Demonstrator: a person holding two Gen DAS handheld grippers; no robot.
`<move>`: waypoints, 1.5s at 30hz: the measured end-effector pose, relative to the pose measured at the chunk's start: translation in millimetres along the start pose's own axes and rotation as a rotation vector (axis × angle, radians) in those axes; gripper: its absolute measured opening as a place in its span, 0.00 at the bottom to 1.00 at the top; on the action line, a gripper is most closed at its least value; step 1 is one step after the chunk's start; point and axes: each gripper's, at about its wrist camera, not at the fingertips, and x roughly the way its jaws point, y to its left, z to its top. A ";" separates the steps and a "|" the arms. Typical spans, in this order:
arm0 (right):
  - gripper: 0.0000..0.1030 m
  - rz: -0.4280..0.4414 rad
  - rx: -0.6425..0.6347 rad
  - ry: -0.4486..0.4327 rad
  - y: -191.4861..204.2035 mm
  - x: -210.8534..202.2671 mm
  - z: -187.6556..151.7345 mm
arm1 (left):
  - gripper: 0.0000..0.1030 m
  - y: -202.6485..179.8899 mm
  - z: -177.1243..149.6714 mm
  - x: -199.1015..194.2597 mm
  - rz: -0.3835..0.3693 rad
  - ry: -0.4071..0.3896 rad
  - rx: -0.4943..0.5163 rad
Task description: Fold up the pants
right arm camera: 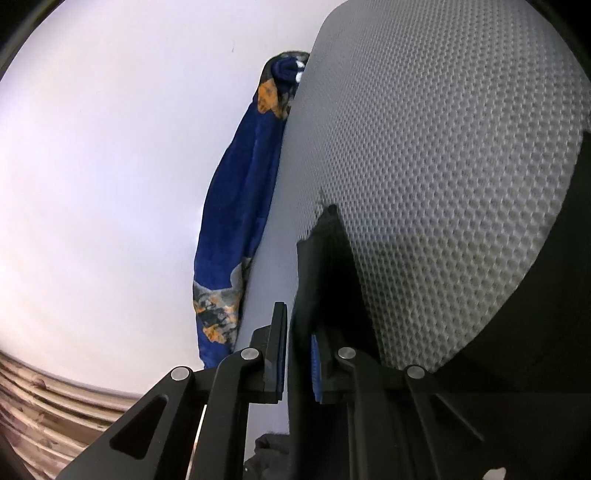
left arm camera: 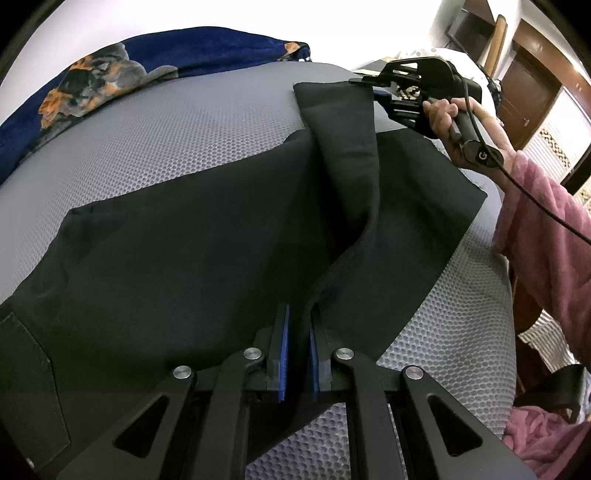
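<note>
Nearest the left wrist camera, the left gripper (left arm camera: 299, 354) has its blue-padded fingers (left arm camera: 283, 354) closed to a narrow gap on an edge of the black pants (left arm camera: 177, 251), which rises as a ridge from the pinch point. The pants lie spread across the grey mesh-textured mattress (left arm camera: 184, 140), one broad panel flat to the left and another to the right, with a raised fold of fabric (left arm camera: 347, 147) running away between them. At the far end of that fold the right gripper (left arm camera: 373, 86), held in the person's right hand (left arm camera: 443, 122), is clamped on the end of the lifted leg; the right wrist view confirms it, with black cloth (right arm camera: 325, 266) caught between the pads (right arm camera: 316, 365) of the right gripper (right arm camera: 299, 362). Beyond the mattress a blue patterned blanket (left arm camera: 110, 74) is bunched against the white wall (left arm camera: 221, 14), and wooden doors (left arm camera: 528, 92) stand at far right. Judged step: one leg is pinched at both ends and lifted, part-way through being carried over onto the other leg for the lengthwise fold. The next move calls for both grippers travelling sideways together, holding the fabric taut between them, lowering it so the edges align, then releasing. Slack in the span would leave a wrinkle.
</note>
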 end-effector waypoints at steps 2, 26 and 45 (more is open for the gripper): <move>0.06 -0.032 -0.011 -0.003 -2.3 -10.3 2.0 | 0.09 -0.3 0.2 0.2 0.001 0.000 0.004; 0.06 -0.403 -0.020 -0.210 -113.6 -214.1 -90.7 | 0.10 -51.9 -13.6 22.4 0.120 0.077 0.298; 0.02 -0.587 -0.159 -0.263 -86.4 -214.8 -105.0 | 0.22 -57.5 -12.6 10.2 0.040 0.063 0.316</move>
